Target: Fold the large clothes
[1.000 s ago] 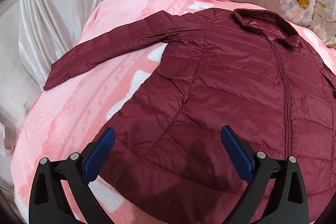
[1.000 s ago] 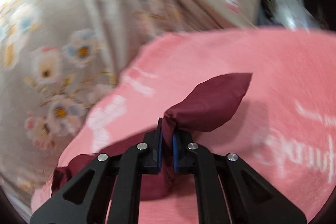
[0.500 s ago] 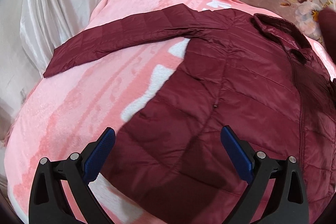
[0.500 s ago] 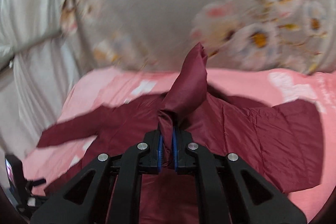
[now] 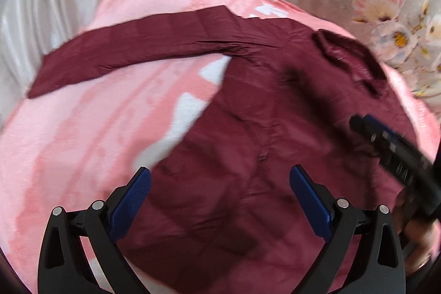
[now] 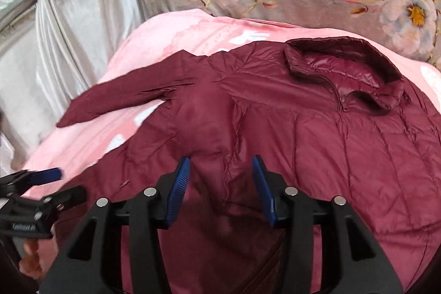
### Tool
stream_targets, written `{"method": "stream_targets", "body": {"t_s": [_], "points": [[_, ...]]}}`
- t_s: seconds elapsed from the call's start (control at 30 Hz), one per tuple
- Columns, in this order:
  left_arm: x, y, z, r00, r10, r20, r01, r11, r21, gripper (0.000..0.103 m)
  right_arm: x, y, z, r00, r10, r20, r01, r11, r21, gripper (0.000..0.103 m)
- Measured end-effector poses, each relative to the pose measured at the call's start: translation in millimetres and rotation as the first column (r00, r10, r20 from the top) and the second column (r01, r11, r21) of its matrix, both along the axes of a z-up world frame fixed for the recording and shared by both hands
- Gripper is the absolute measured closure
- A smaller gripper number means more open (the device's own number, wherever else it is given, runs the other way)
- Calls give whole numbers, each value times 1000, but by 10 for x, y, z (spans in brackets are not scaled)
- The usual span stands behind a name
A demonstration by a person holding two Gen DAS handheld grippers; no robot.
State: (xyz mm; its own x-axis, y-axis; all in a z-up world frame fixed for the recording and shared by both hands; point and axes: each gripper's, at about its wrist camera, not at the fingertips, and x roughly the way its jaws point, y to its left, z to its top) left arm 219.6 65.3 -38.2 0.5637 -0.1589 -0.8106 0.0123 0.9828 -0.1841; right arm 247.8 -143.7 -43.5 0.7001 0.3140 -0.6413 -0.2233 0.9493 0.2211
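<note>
Maroon quilted jacket (image 6: 317, 134) lies spread on the pink blanket (image 5: 82, 142), the right gripper (image 6: 222, 183) with jaws just opened, seemingly clear of cloth, the left gripper (image 5: 220, 200) gaping empty.

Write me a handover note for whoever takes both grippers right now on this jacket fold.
Right gripper: jaws have just been opening, pads apart, gripping nothing; it has let go of the sleeve it carried, which now lies folded across the chest.
Left gripper: open, empty, over the lower front of the jacket.
Dark red quilted puffer jacket: front up, zipped, on the pink fleece blanket, collar at the far edge.
Done: one sleeve folded in.
Left: the other sleeve, stretched out flat on the blanket, then probably the body folds.
</note>
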Motion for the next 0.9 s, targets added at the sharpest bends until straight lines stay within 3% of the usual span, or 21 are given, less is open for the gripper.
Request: {"method": "stream_targets", "body": {"t_s": [0.13, 0.23, 0.37, 0.43, 0.47, 0.5, 0.57, 0.63, 0.67, 0.73, 0.77, 0.83, 0.9], "points": [[216, -117, 78, 999, -46, -18, 44, 991, -130, 5, -222, -461, 73, 990, -143, -14, 144, 988, 52, 56], [535, -244, 36, 995, -79, -63, 65, 977, -201, 5, -433, -1043, 46, 952, -301, -53, 306, 943, 129, 49], [907, -396, -130, 982, -97, -163, 42, 949, -311, 6, -692, -1820, -119, 869, -474, -144, 495, 836, 237, 49], [1001, -457, -191, 978, -98, -185, 25, 932, -361, 6, -847, -2293, -259, 804, -556, -211, 594, 728, 342, 48], [1035, -485, -214, 977, -90, -193, 15, 934, -356, 10, -877, -2395, -293, 789, -572, -224, 612, 701, 367, 48], [1055, -515, -226, 978, -76, -192, 7, 941, -337, 22, -923, -2594, -358, 761, -601, -246, 643, 649, 407, 48], [1074, -544, -241, 980, -51, -191, -5, 959, -283, 41, -903, -2787, -430, 744, -615, -259, 657, 607, 446, 48], [1049, -564, -252, 980, -51, -191, 0, 966, -260, 79, -822, -2897, -481, 741, -611, -277, 657, 576, 486, 48], [1035, -565, -261, 979, -56, -194, 5, 968, -251, 86, -758, -2971, -520, 736, -611, -292, 661, 557, 502, 50], [1007, -597, -260, 981, -60, -185, 18, 975, -221, 103, -669, -3040, -539, 734, -613, -293, 664, 559, 497, 59], [981, -594, -251, 983, -58, -175, 22, 979, -201, 103, -634, -3043, -537, 736, -613, -287, 663, 569, 486, 76], [943, -594, -215, 987, -52, -149, 26, 984, -175, 103, -572, -3038, -463, 739, -622, -261, 662, 598, 451, 97], [897, -582, -160, 993, -45, -110, 30, 990, -137, 103, -643, -2987, -245, 754, -635, -167, 633, 634, 444, 100]]}}
